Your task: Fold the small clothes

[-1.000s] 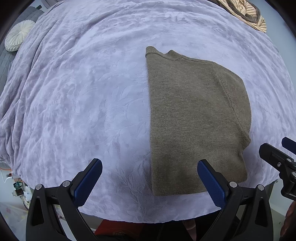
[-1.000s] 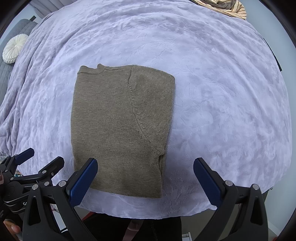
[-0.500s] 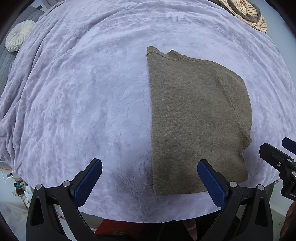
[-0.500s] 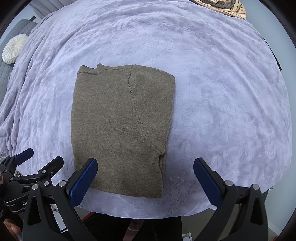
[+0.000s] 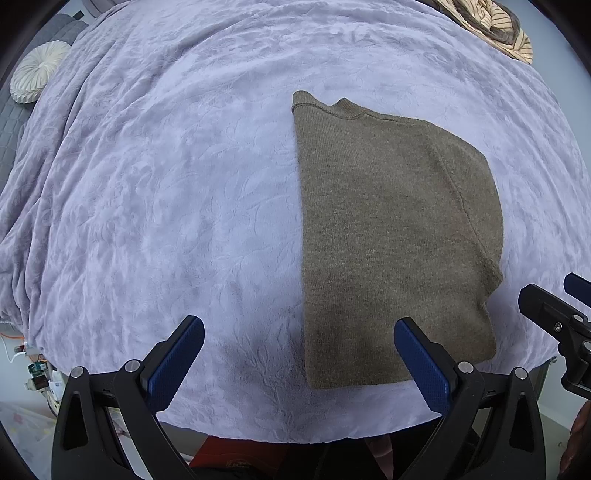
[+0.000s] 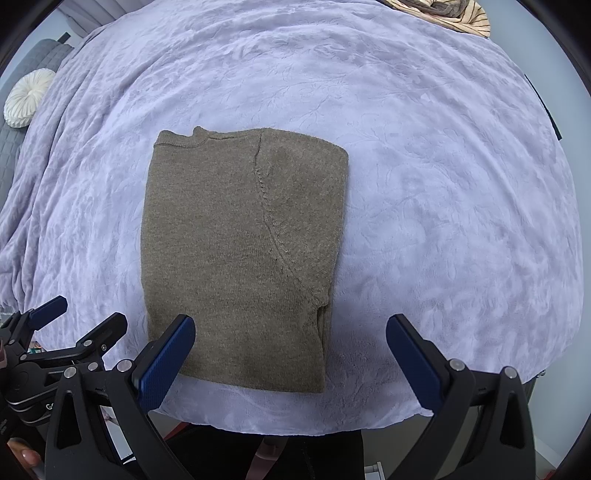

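Observation:
An olive-brown knit sweater point(image 5: 391, 236) point(image 6: 236, 251) lies flat on the lavender blanket point(image 5: 166, 192) point(image 6: 436, 184), folded lengthwise into a tall rectangle, collar at the far end. My left gripper point(image 5: 299, 354) hovers open above the near edge of the bed, its right finger over the sweater's near hem. Over the hem's right part, my right gripper point(image 6: 290, 352) is open too, with its left finger above the sweater's near left corner. Neither holds anything. Each gripper shows at the edge of the other's view.
A striped beige garment point(image 5: 491, 26) point(image 6: 447, 14) is heaped at the far right of the bed. A round white pleated cushion point(image 5: 35, 75) point(image 6: 26, 98) lies at the far left beside a grey quilted surface. The bed's near edge drops off just below the grippers.
Almost nothing has moved; the sweater sits a touch further right in the left wrist view. Both grippers stay open in place.

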Motion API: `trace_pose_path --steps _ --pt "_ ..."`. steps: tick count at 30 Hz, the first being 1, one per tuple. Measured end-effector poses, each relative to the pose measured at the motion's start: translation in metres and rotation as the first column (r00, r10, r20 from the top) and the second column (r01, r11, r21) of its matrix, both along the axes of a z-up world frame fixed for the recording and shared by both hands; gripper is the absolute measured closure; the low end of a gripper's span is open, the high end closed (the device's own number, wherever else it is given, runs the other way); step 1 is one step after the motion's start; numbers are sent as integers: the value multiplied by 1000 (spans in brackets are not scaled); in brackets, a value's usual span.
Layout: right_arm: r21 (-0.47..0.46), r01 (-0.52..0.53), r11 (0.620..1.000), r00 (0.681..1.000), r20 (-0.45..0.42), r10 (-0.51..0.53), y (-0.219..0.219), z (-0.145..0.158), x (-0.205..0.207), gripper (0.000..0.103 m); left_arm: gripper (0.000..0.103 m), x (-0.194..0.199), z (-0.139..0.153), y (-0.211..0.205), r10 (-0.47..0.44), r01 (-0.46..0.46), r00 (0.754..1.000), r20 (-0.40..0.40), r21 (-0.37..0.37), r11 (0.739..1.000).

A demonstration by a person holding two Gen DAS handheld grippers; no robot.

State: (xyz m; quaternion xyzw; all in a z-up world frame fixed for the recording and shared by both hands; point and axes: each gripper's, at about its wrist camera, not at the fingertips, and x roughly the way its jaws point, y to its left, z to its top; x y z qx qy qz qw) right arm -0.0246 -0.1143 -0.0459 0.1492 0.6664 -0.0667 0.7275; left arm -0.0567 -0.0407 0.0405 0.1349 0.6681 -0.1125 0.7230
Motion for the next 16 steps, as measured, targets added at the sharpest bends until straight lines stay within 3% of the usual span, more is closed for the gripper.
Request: trace_pose_path --steps 16 --pt "0 0 1000 1000 -1 0 3 -2 -2 0 0 -2 5 -1 -20 20 999 31 -8 1000"
